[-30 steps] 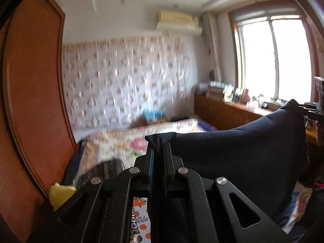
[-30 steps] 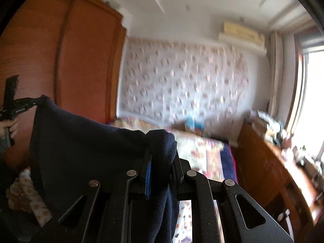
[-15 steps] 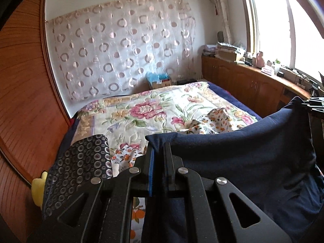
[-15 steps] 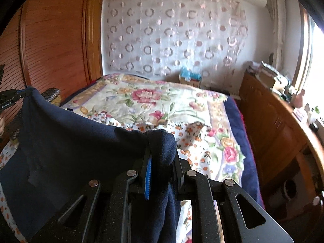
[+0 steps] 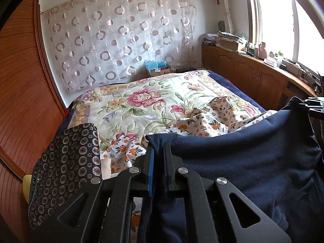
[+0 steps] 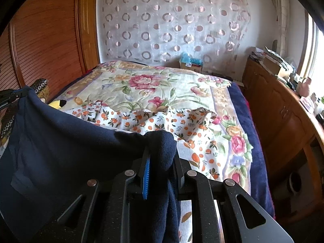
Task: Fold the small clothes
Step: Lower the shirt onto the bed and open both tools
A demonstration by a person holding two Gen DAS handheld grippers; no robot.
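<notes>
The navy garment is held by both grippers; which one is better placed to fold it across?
Probably the right gripper: beneath the navy garment lies only the orange-print cloth, whereas the left gripper adjoins the dark patterned cloth.

No text can be read with certainty. White lettering on the left gripper (image 6: 8,99), beside the navy garment (image 6: 60,151), is possibly a brand mark, illegible.

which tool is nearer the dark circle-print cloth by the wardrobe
Left. The circle-print cloth lies just beside the left tool, to its left. The right tool holds the navy garment's far corner, across its whole width.
</notes>
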